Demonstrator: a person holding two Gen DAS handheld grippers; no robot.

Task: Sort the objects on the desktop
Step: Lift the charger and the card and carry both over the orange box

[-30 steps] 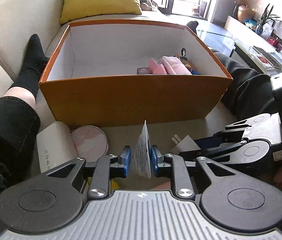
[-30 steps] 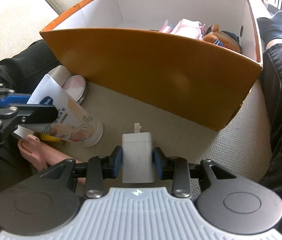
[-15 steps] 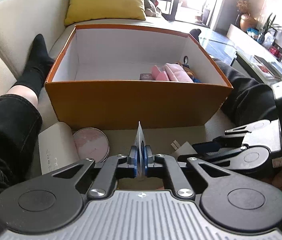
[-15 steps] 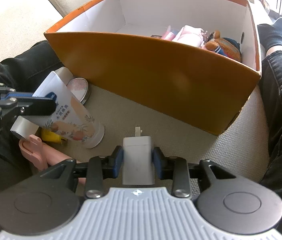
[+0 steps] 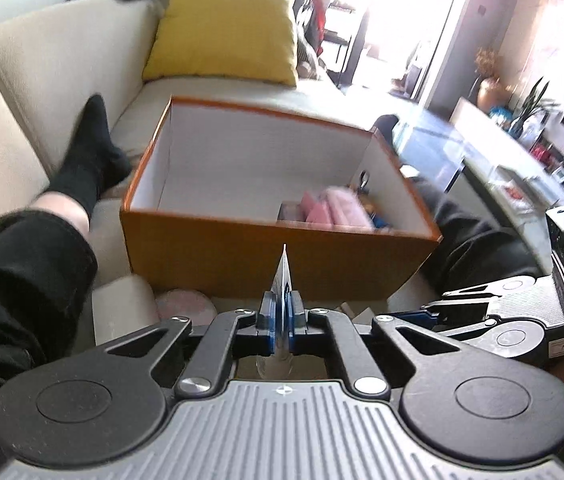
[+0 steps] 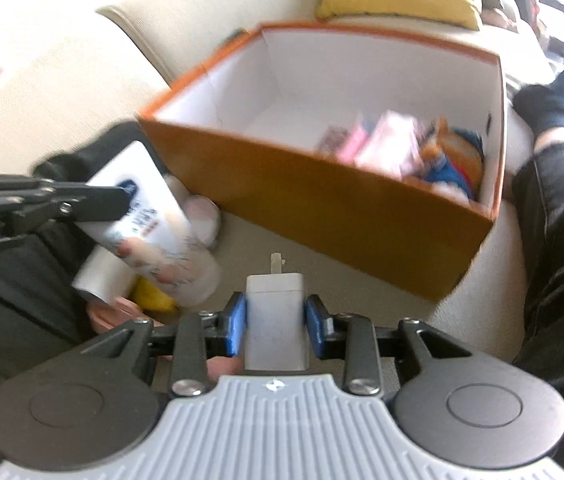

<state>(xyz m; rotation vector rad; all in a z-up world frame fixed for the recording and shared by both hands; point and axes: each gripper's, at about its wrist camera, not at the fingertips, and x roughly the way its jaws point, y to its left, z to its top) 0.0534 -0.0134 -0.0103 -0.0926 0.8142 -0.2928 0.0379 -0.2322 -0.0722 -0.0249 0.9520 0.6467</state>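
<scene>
Orange box (image 5: 273, 264) sits mid-frame on the sofa (image 5: 21, 80), pink items inside at right | my left claw (image 5: 280, 320) clenched on a flattened tube (image 6: 153, 236) | my right claw (image 6: 275, 326) grasping white charger (image 6: 275, 320), bottom centre

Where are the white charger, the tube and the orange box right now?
charger (image 6: 275, 320): right wrist view, on its white body between the tongs.
tube (image 6: 153, 224): right wrist view, on its printed side.
orange box (image 5: 265, 260): left wrist view, on its near outer wall.
</scene>
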